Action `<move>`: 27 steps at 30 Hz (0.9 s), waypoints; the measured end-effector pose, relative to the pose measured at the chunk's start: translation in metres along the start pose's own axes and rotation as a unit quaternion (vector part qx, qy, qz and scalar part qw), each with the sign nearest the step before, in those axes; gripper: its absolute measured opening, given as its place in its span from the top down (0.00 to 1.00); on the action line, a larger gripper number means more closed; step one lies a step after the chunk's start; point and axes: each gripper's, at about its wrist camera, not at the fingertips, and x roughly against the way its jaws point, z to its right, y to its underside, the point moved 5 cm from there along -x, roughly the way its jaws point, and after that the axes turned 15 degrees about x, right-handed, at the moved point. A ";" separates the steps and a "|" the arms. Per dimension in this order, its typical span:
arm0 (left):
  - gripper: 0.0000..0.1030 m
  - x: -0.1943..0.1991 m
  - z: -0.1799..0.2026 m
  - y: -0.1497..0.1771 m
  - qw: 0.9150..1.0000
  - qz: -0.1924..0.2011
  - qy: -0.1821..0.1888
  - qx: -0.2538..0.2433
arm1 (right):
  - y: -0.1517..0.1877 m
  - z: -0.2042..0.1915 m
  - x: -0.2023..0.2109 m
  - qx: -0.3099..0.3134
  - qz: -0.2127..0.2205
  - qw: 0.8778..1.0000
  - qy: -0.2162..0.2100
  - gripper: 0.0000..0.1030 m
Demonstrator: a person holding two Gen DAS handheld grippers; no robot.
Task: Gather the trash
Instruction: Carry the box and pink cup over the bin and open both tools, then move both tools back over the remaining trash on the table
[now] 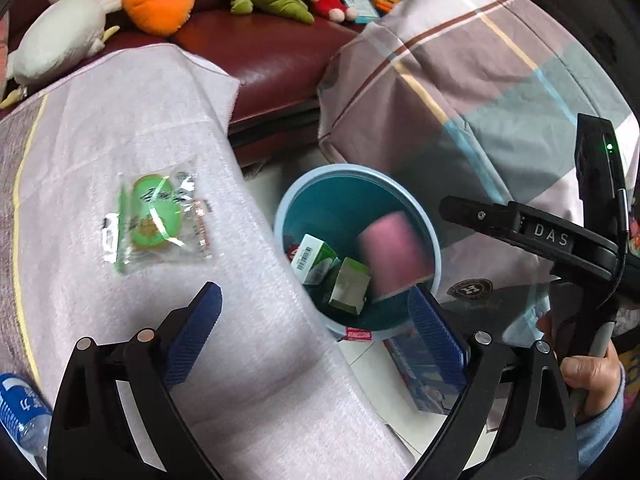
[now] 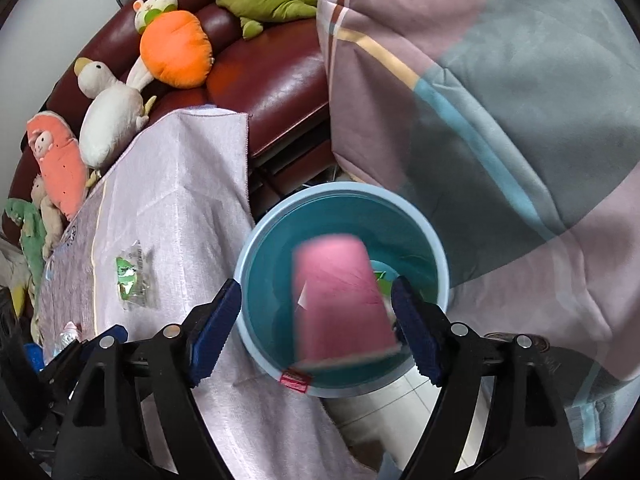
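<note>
Grippers spread wide: the right gripper (image 2: pixel 318 332) hung above the blue bin (image 2: pixel 256 252) as a pink cup (image 2: pixel 340 300) dropped inside; the left gripper (image 1: pixel 316 328), empty, should next approach the green snack packet (image 1: pixel 156 220) flat.

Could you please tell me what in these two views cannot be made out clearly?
- Pink paper cup: motion-blurred in both views over the round blue plastic bin; markings unreadable.
- Green cartons in the bin: mostly hidden by the cup in the right wrist view.
- Clear plastic bottle: cut off by the left wrist view's edge.
- Green snack wrapper: print too small to read.
</note>
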 end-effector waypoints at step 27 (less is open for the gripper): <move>0.08 0.126 -0.112 0.071 0.992 0.075 -0.034 0.098 | 0.053 -0.145 0.064 0.108 0.004 0.994 -0.020 0.18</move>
